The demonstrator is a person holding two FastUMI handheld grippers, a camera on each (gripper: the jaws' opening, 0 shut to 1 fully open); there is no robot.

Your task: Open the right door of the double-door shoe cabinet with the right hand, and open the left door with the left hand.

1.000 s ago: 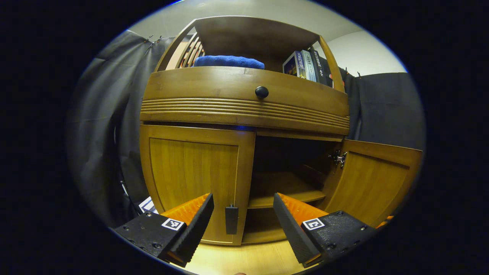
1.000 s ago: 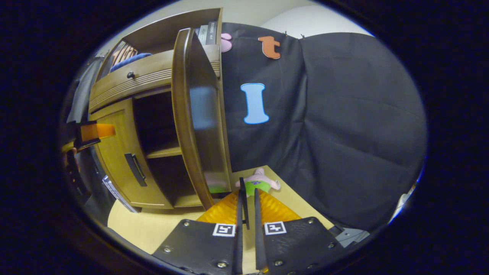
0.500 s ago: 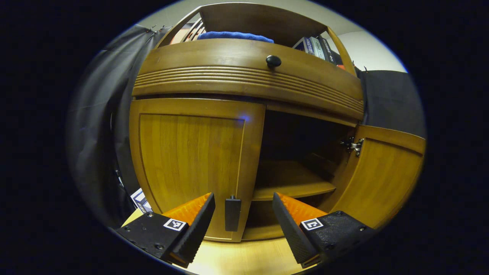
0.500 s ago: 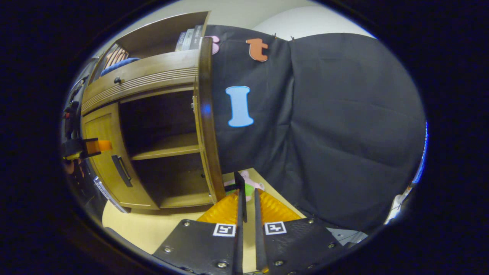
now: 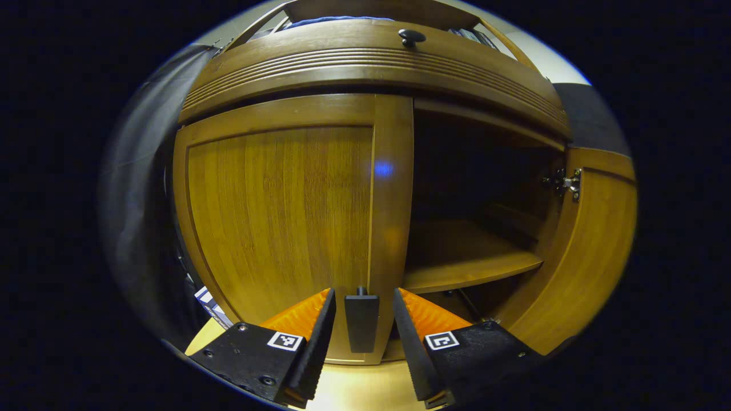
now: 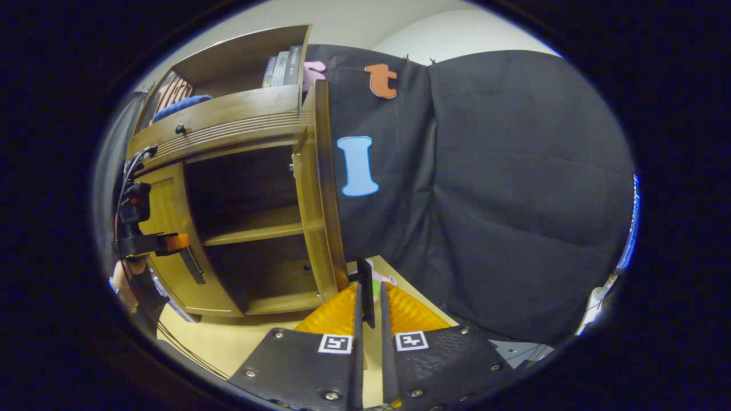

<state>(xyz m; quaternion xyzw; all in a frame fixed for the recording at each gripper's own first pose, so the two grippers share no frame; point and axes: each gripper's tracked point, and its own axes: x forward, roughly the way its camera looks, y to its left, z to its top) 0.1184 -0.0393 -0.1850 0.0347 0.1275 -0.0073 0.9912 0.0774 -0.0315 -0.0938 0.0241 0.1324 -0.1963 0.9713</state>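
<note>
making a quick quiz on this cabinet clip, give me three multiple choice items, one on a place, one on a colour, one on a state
1. Where is the left door's handle?
A. between the left gripper's fingers
B. on the drawer front
C. on the floor

2. What colour is the drawer knob?
A. white
B. black
C. red

3. What state is the right door in?
A. shut
B. swung open
C. off its hinges

Answers: 1 A, the left gripper view shows the handle in the gap between the fingers, not yet clamped. 2 B, it looks black against the brown drawer. 3 B, the shelf inside is exposed.
</note>
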